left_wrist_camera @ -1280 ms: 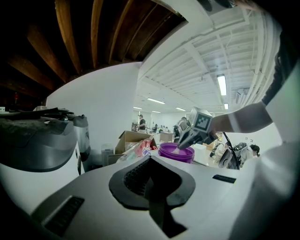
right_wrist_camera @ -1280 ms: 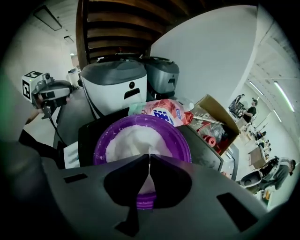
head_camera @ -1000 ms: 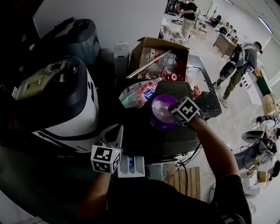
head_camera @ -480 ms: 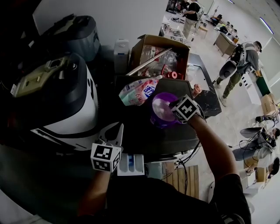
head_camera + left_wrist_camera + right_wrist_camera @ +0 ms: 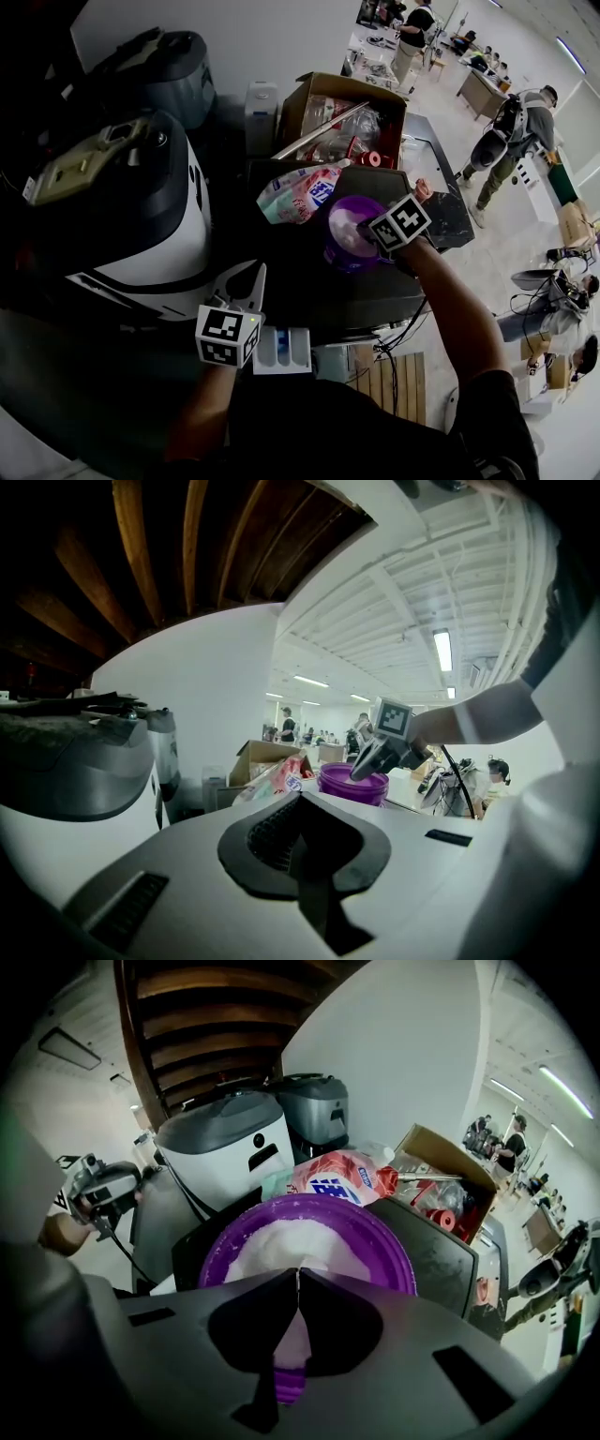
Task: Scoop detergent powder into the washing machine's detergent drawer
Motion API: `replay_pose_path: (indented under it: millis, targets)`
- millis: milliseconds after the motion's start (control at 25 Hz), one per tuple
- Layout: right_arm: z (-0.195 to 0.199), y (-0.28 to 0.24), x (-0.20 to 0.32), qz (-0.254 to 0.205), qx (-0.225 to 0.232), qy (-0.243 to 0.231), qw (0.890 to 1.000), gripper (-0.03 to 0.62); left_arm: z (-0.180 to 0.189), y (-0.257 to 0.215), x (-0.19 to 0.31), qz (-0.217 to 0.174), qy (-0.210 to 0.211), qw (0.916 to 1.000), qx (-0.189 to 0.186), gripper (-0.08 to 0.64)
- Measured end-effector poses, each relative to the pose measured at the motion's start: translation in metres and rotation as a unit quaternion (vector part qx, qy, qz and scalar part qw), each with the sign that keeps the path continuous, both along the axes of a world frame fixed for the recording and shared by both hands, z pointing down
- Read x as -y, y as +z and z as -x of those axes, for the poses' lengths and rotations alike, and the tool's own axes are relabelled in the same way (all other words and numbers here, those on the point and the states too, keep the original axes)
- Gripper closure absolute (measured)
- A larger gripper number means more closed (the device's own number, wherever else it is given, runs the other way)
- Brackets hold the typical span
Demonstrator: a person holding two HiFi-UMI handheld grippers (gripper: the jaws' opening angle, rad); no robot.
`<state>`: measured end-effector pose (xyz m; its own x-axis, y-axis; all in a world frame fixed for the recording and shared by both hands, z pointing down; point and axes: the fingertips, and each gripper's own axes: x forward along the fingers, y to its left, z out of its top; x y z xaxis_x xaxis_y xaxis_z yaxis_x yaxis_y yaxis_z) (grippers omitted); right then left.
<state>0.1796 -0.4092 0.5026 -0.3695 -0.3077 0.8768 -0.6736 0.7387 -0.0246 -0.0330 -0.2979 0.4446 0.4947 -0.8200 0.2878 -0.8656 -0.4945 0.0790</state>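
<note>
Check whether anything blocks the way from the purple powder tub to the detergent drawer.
Nothing visible does. Only bare dark top lies between the tub and the open drawer; the left gripper sits beside the drawer, not over it.

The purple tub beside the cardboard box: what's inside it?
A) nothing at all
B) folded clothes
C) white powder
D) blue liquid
C: the right gripper view looks straight down into the purple tub, and a heap of white powder fills most of it.
</note>
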Motion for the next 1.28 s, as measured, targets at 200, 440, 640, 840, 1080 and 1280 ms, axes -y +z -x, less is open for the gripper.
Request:
replay_pose_path:
  millis: [200,440,640,840,1080,1280]
  targets:
    - [0.007,-0.006,-0.003,0.035,0.055,0.03,0.997,0.571,0.0,-0.001,0.0,-0.001,0.005,1.0,-0.001,0.558]
    - [0.013,-0.016,-0.007,0.064,0.117,0.065,0.989,0.572,0.0,-0.002,0.0,-0.004,0.011,0.9999,-0.003,0.558]
    - [0.012,-0.021,-0.007,0.075,0.16,0.094,0.98,0.572,-0.001,-0.004,0.0,-0.007,0.017,0.9998,-0.004,0.558]
    - [0.005,-0.029,-0.007,0.064,0.181,0.119,0.974,0.572,0.0,-0.004,0.0,-0.008,0.02,0.9997,-0.006,0.558]
    - [-0.001,-0.042,-0.008,0.052,0.218,0.157,0.962,0.572,0.0,-0.007,-0.002,-0.013,0.027,0.9995,-0.009,0.558]
    - [-0.007,-0.048,-0.008,0.043,0.255,0.196,0.946,0.572,0.005,-0.007,-0.005,-0.014,0.03,0.9994,-0.011,0.558]
